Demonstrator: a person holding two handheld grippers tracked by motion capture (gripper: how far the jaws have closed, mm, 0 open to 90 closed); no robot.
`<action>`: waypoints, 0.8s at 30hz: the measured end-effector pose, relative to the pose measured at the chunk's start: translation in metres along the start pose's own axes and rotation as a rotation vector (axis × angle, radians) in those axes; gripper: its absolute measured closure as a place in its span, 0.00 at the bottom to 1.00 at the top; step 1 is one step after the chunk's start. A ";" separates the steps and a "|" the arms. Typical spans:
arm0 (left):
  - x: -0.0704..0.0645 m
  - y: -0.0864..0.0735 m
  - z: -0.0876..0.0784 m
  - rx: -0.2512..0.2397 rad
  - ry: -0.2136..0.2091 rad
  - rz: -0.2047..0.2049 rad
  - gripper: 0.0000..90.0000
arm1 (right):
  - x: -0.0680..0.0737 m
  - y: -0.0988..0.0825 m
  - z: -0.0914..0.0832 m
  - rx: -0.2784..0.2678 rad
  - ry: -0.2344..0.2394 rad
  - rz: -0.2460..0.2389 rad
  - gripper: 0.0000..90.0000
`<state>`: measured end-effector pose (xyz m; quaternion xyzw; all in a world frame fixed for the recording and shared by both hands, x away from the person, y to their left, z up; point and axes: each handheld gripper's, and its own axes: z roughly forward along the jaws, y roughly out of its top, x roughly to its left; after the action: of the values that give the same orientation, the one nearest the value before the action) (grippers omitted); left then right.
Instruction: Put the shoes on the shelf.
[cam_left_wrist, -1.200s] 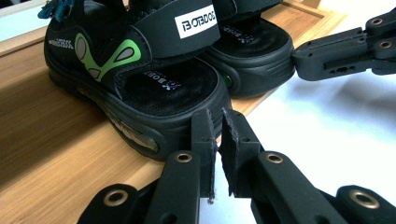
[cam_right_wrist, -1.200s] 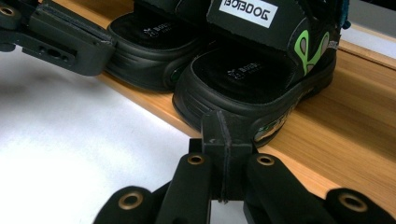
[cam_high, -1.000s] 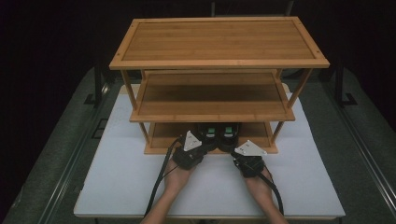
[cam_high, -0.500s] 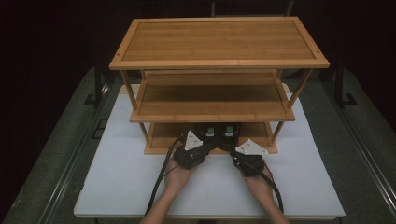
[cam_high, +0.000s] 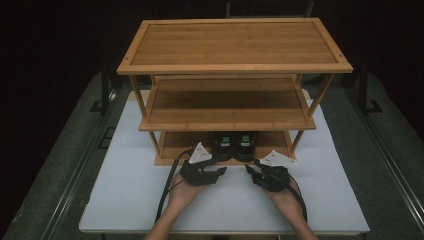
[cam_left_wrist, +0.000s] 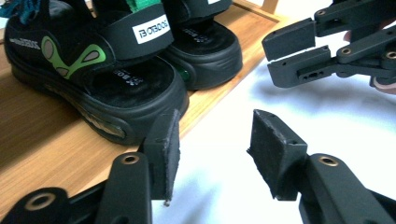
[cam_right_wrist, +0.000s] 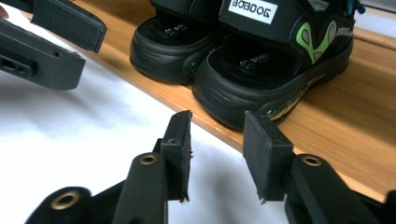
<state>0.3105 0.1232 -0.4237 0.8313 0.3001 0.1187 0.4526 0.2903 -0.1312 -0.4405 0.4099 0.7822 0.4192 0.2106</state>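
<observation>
Room: dark all round the table.
Surface: white table top (cam_high: 125, 200), bearing a three-tier bamboo rack (cam_high: 235, 47).
Bottom shelf (cam_high: 172, 145): pair of black sandals (cam_high: 235, 145) with green trim, side by side at its front edge.
Left gripper (cam_high: 220, 171): jaws apart, just been opening, nothing between; just before the sandals.
Right gripper (cam_high: 250, 171): likewise.

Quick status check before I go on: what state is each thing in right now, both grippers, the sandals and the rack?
Left gripper: jaws open, just been opening, nothing between them, over the white table.
Right gripper: jaws open, just been opening, nothing between them.
Two black sandals: upright, side by side on the bottom shelf, heels toward the grippers, not held.
Wooden rack: standing upright, top and middle shelves bare.
</observation>
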 end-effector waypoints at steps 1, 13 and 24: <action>0.000 0.000 -0.001 -0.003 -0.007 -0.003 0.54 | 0.000 0.000 -0.001 0.006 0.004 -0.003 0.63; -0.001 -0.007 -0.010 0.010 -0.017 0.005 0.42 | -0.012 -0.007 -0.013 0.019 0.058 0.014 0.50; 0.001 -0.012 -0.017 0.010 -0.013 0.004 0.35 | -0.023 -0.012 -0.021 0.022 0.061 0.044 0.44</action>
<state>0.2992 0.1404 -0.4238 0.8349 0.2961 0.1124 0.4501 0.2834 -0.1643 -0.4391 0.4161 0.7838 0.4275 0.1728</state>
